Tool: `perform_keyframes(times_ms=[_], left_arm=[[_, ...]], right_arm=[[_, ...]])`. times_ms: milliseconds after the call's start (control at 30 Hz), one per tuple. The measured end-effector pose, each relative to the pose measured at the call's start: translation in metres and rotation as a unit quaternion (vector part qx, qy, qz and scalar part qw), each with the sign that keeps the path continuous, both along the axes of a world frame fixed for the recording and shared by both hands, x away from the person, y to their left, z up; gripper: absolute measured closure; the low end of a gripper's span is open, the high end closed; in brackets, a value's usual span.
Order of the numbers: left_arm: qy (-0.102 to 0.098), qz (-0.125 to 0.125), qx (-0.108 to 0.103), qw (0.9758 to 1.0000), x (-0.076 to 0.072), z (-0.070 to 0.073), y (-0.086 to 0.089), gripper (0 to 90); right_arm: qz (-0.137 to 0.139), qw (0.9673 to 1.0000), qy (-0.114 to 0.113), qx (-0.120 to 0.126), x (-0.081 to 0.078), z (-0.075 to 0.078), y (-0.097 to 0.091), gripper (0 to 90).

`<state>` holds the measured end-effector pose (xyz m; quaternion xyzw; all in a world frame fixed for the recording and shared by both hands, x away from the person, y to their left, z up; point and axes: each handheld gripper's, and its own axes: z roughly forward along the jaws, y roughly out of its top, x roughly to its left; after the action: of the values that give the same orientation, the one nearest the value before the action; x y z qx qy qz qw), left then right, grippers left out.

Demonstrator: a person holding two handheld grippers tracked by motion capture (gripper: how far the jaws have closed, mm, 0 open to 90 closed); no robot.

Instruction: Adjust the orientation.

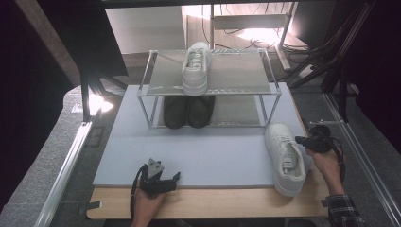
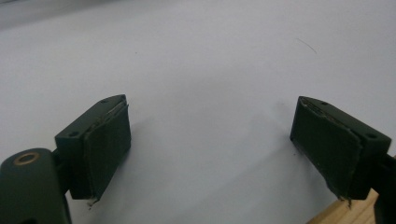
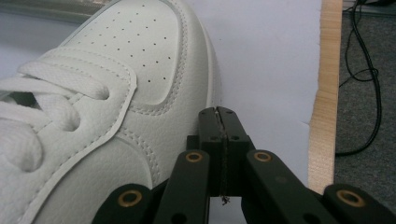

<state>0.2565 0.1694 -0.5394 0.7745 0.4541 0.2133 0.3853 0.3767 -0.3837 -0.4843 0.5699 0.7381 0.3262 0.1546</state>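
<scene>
A white sneaker (image 1: 285, 157) lies on the pale mat (image 1: 208, 151) at the front right, toe pointing away from me. My right gripper (image 1: 300, 140) sits just to its right, jaws shut together with nothing between them; in the right gripper view the closed tips (image 3: 218, 112) rest close beside the sneaker's side (image 3: 116, 93). My left gripper (image 1: 176, 176) rests near the mat's front edge, jaws wide open over bare mat (image 2: 210, 116). A second white sneaker (image 1: 196, 66) stands on the top shelf of a wire rack (image 1: 236, 75), and a pair of dark shoes (image 1: 187, 111) sits on the lower shelf.
The mat lies on a wooden table whose edge (image 1: 213, 201) shows at the front. Cables (image 3: 369, 70) trail over grey carpet to the right. Metal frame rails (image 1: 66, 165) run along both sides of the table.
</scene>
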Motion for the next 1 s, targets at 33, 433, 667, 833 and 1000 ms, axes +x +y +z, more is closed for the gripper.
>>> perform_keyframes(times_ms=[33, 433, 667, 833, 1000], left_arm=[[0.000, 0.000, 0.000, 1.0000, 0.000, 0.000, 0.000, 12.0], [0.000, 0.000, 0.000, 1.0000, 0.000, 0.000, 0.000, 12.0], [0.000, 0.000, 0.000, 1.0000, 0.000, 0.000, 0.000, 12.0], [0.000, 0.000, 0.000, 1.0000, 0.000, 0.000, 0.000, 12.0], [0.000, 0.000, 0.000, 1.0000, 0.000, 0.000, 0.000, 12.0]], right_arm=[[-0.004, 1.0000, -0.002, 0.006, 0.002, 0.000, -0.001, 89.8], [0.006, 0.9997, 0.006, 0.021, 0.024, -0.006, 0.006, 89.8], [0.034, 0.9993, 0.003, 0.011, 0.026, -0.006, 0.030, 89.6], [0.029, 0.9994, 0.000, 0.018, 0.018, -0.005, 0.022, 89.5], [0.028, 0.9995, 0.002, 0.017, -0.002, -0.003, 0.015, 89.2]])
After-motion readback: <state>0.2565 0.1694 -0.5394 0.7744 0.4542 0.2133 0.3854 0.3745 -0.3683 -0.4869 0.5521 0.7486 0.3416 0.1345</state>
